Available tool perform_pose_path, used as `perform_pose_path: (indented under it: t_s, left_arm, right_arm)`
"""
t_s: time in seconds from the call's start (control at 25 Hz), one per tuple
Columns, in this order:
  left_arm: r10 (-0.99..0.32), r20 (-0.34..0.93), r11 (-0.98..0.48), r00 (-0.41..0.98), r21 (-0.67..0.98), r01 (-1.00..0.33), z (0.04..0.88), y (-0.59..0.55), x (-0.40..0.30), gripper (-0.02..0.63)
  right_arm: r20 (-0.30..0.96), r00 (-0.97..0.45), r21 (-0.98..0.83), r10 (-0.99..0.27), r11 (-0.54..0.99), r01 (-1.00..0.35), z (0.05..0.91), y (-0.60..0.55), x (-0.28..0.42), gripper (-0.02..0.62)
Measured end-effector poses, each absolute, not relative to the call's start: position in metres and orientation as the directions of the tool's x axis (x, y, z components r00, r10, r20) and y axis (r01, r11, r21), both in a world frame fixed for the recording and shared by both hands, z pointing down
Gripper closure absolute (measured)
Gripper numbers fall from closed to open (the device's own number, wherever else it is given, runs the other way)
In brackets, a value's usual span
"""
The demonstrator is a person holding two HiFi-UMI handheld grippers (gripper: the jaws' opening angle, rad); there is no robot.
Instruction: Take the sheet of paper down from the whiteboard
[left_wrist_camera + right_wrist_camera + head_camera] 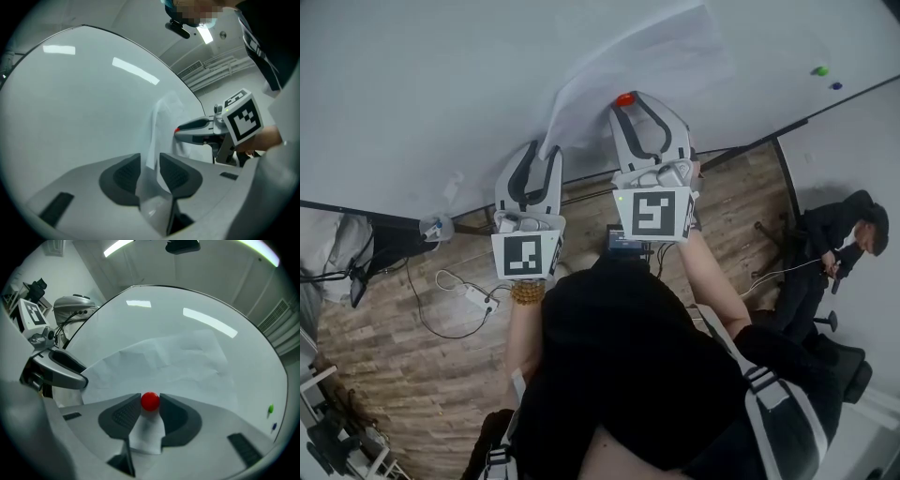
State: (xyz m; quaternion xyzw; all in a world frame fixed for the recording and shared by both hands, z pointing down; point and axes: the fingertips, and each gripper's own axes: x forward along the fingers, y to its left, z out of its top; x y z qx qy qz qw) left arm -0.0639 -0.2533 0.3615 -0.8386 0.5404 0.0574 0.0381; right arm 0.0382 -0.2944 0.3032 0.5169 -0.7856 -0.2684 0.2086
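A creased white sheet of paper [642, 61] lies against the whiteboard [431, 94]. Its lower left corner has peeled away from the board. My left gripper [542, 152] is shut on that loose corner; in the left gripper view the paper [164, 122] runs down between the pads of the left gripper [150, 171]. My right gripper [625, 101] is at the sheet's lower edge, shut on a round red magnet [624, 98]. In the right gripper view the red magnet [150, 401] sits between both pads of the right gripper [150, 403], on top of the paper [178, 362].
A green magnet [818, 70] and a blue magnet [835, 85] stick to the board at the far right. Under the board are a wooden floor, a power strip with cables [478, 298] and a stand foot. A person in dark clothes [834, 244] sits at the right.
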Motion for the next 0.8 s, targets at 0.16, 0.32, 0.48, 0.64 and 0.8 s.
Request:
perform_pose_path:
  t_s: [0.16, 0.32, 0.48, 0.64, 0.8]
  left_arm:
    - [-0.905, -0.126, -0.409, 0.406, -0.005, -0.913, 0.361, -0.254, -0.064, 0.485]
    - [-0.902, -0.125, -0.416, 0.414, -0.008, -0.909, 0.362, -0.254, -0.061, 0.485]
    - [-0.901, -0.125, -0.419, 0.416, -0.006, -0.908, 0.362, -0.254, -0.060, 0.485]
    - [-0.897, -0.128, -0.425, 0.423, -0.012, -0.905, 0.353, -0.260, -0.056, 0.485]
    - [-0.882, -0.131, -0.455, 0.453, -0.020, -0.890, 0.350, -0.264, -0.047, 0.486]
  right_arm:
    - [0.052, -0.379, 0.632, -0.924, 0.325, -0.703, 0.303, -0.294, 0.039, 0.474]
    - [0.057, -0.381, 0.627, -0.923, 0.330, -0.706, 0.304, -0.295, 0.039, 0.476]
    - [0.061, -0.384, 0.623, -0.921, 0.335, -0.706, 0.303, -0.294, 0.039, 0.476]
    - [0.056, -0.390, 0.632, -0.919, 0.335, -0.699, 0.304, -0.295, 0.038, 0.476]
    - [0.054, -0.395, 0.627, -0.917, 0.339, -0.701, 0.303, -0.295, 0.038, 0.476]
